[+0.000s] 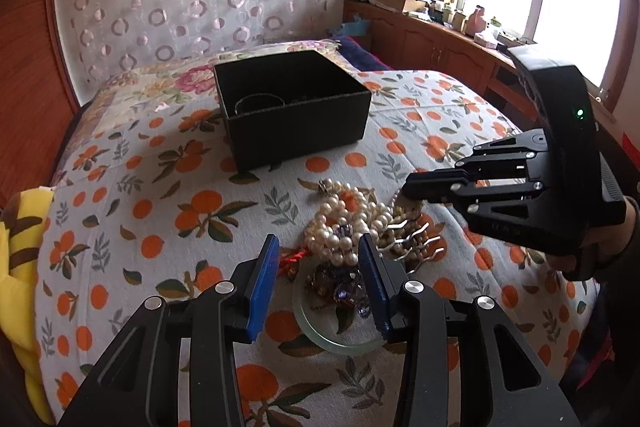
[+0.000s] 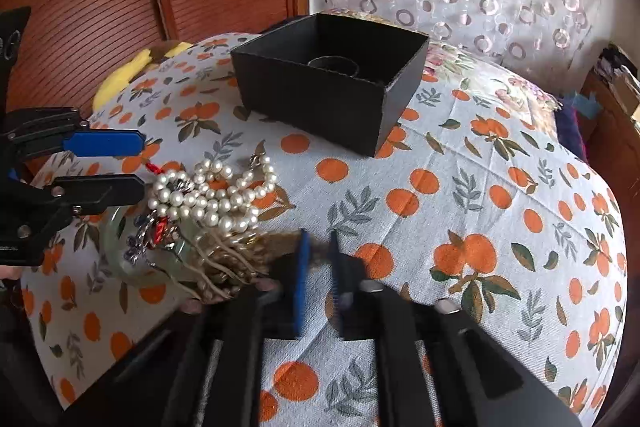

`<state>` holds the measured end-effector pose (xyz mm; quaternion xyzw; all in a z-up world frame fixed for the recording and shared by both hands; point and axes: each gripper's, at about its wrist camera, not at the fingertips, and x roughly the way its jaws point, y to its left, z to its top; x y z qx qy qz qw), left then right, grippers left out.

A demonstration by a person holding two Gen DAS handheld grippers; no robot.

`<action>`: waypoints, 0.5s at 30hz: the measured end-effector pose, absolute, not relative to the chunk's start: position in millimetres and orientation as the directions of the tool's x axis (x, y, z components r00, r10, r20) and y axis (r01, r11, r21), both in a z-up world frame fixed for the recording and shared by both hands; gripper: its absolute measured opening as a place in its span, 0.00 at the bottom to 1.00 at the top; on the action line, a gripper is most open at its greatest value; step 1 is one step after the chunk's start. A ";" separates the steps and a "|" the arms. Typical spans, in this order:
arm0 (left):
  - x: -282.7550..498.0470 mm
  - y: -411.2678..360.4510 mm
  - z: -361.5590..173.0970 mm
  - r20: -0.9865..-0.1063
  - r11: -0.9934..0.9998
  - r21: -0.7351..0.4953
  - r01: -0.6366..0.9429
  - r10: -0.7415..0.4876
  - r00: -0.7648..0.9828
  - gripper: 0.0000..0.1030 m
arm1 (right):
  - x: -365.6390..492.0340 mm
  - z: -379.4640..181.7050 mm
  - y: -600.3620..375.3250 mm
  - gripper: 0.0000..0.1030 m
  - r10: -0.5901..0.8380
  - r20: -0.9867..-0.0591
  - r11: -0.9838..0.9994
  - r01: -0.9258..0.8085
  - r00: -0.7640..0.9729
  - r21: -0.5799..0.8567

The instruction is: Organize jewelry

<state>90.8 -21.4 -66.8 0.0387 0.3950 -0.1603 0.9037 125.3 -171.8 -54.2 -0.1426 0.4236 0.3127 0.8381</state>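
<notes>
Orange-print bedspread [image 1: 160,211] under tangled white pearl strands [image 1: 352,223], open black cardboard box [image 1: 296,107] beyond.
Left gripper [image 1: 318,251] spread wide over pearls; right gripper [image 2: 318,247] nearly closed, empty.

Box [image 1: 296,115] black. Pearls [image 1: 352,223] cream. Bangle [image 1: 320,331] pale green. Bedspread [image 1: 140,211] white, orange-fruit print. Finger pads [image 1: 262,287] blue.

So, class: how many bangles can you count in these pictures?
2. A dark bangle lies inside the black box; a pale green glass bangle lies on the bedspread under the jewelry pile. The pile may hide others.
</notes>
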 end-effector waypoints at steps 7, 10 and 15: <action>90.5 -26.9 -70.7 -0.736 0.943 -0.059 0.328 -0.264 0.624 0.38 | 128.7 -50.5 -194.8 0.05 0.323 -0.790 0.810 -0.584 0.521 -0.055; 91.8 -30.8 -71.1 -0.736 0.939 -0.057 0.338 -0.268 0.621 0.38 | 134.5 -50.5 -208.3 0.05 0.283 -0.790 0.834 -0.546 0.543 -0.076; 97.5 -37.2 -74.2 -0.744 0.936 -0.051 0.349 -0.268 0.612 0.38 | 139.1 -56.1 -219.0 0.05 0.269 -0.791 0.849 -0.523 0.549 -0.075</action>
